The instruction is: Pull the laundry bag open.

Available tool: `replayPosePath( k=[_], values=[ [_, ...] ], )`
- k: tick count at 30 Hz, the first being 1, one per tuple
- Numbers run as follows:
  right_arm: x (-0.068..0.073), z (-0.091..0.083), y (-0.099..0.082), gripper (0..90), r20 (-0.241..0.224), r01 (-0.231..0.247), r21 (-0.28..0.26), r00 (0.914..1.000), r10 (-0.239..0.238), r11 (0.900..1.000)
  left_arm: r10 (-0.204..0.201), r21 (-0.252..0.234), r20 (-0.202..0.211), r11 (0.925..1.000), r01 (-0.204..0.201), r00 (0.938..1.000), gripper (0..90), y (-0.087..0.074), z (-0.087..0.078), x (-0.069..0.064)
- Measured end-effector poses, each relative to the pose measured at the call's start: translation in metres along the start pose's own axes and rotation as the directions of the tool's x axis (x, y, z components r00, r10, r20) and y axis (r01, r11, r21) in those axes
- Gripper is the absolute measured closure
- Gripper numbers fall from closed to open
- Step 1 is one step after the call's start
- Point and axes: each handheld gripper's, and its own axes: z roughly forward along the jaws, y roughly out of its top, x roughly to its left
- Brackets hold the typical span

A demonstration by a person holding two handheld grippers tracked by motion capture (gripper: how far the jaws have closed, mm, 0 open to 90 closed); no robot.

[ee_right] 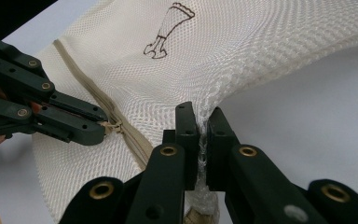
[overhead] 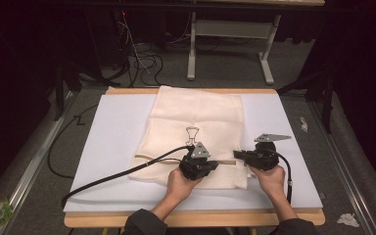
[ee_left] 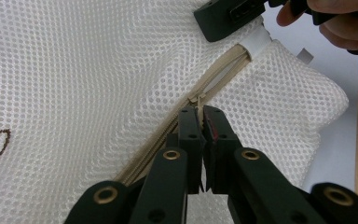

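Mesh laundry bag, cream and printed with a small brown figure, lies flat in the middle of the white-covered bench, its far end reaching the far edge and its near end stopping short of the near edge. Its long axis runs from the near edge to the far edge, while the zipper crosses the short way, close to the near end, roughly parallel to the near edge. The left gripper has its jaws pressed together on the zipper's small pull, partway along the track. The right gripper pinches a bunched fold of mesh at the bag's right edge near the zipper's end, and the fabric puckers and lifts toward those jaws in the right gripper view. The bag looks very light, limp and thin, so it will likely drag and wrinkle rather than hold its shape; the netting should not be slippery, but it could snag or stretch if pulled hard. Sensible holds seem to be the two already taken: the pull for driving the slider, and the seam beside the track for tension. Keeping the mesh taut along the zipper line would probably stop the slider from gathering fabric, and any pull should run along the track, across the bench.
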Motion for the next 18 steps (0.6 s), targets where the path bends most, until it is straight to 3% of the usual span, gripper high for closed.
replayPosePath(
  k=[18],
  values=[
    [-0.003, -0.001, -0.002, 87.8, 0.009, -0.013, 0.003, 0.9999, 0.013, 0.9999, -0.012, 0.002, -0.019, 0.9999, 0.012, 0.9997, 87.1, -0.008, -0.011, 0.008]
  ],
)
